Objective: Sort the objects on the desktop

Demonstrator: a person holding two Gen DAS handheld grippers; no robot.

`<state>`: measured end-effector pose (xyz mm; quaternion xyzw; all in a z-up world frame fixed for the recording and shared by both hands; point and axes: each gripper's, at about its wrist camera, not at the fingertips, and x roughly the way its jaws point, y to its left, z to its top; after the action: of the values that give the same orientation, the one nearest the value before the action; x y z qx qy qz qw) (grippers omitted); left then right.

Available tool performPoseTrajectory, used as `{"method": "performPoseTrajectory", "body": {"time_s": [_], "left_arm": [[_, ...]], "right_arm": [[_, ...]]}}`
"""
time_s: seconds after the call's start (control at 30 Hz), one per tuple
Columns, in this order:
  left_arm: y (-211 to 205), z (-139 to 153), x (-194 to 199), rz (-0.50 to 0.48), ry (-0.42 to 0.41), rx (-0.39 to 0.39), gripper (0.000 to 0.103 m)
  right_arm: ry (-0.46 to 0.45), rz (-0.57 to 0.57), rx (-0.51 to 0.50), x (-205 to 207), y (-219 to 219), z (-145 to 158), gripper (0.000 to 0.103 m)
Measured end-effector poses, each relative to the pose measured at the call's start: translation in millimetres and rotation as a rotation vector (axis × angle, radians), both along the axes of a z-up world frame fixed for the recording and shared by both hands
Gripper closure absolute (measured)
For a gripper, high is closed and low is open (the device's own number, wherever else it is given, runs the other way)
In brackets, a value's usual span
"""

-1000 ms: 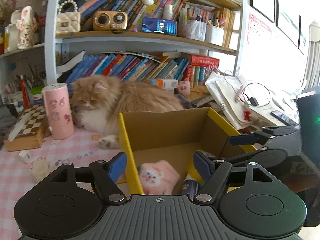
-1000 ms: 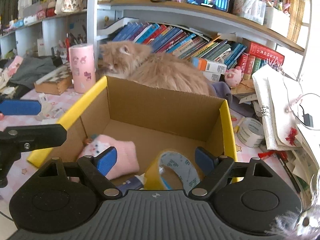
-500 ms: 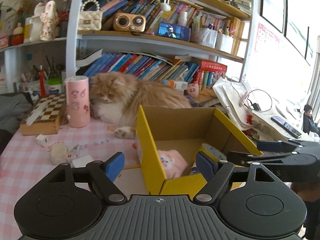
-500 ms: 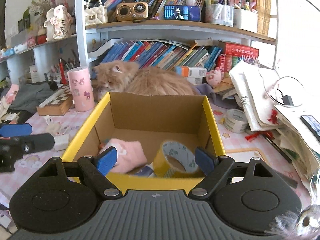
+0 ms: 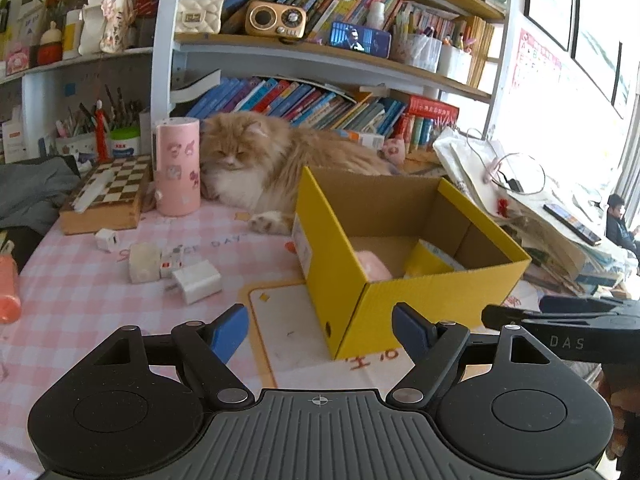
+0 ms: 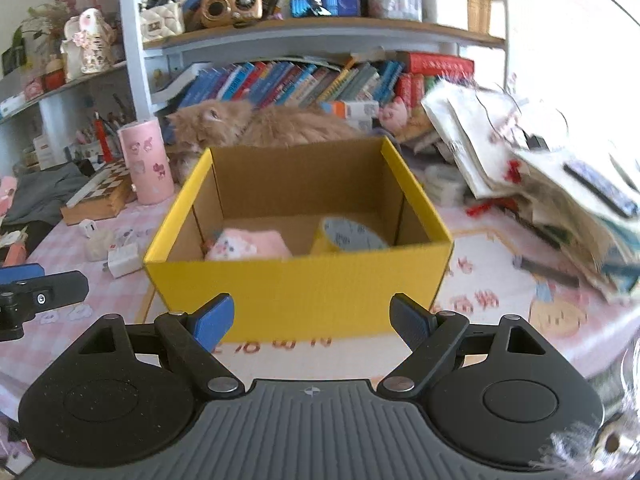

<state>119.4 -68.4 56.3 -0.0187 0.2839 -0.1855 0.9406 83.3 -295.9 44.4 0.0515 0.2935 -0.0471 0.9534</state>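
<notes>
A yellow cardboard box (image 5: 440, 300) (image 6: 296, 288) stands open on the pink checked tablecloth (image 5: 80, 300). Inside lie a pink plush pouch (image 6: 248, 244) (image 5: 372, 266) and a yellow tape roll (image 6: 348, 236) (image 5: 432, 260). My left gripper (image 5: 320, 332) is open and empty, in front of the box's near left corner. My right gripper (image 6: 308, 320) is open and empty, just before the box's near wall. Small white items lie left of the box: a charger (image 5: 196, 282) (image 6: 122, 260), a white block (image 5: 144, 262) and a cube (image 5: 106, 239).
An orange cat (image 5: 256, 164) (image 6: 256, 128) lies behind the box. A pink cylinder (image 5: 177, 172), a chessboard box (image 5: 108, 192) and an orange bottle (image 5: 8, 280) stand at left. A pile of papers and bags (image 6: 540, 184) crowds the right. Bookshelves (image 5: 320, 56) rise behind.
Both grippers have pulled back from over the box towards me; the box now sits farther off in both views. The tape roll stays in the box.
</notes>
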Motion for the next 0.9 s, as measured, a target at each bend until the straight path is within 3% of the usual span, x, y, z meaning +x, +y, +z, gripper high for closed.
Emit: {"method": "performPoseTrajectory", "body": {"time_s": [0.3,0.9], "left_arm": [[27,-5,-19,-0.033,0.03,0.011,0.021],[65,-15,-50,-0.11,0.074,0.064,0.021]], "right_arm": [[0.064,-0.062,0.03,-28,29,-13,0.019],[0.106,-0.104,0.051,-68,83,-24,0.019]]}}
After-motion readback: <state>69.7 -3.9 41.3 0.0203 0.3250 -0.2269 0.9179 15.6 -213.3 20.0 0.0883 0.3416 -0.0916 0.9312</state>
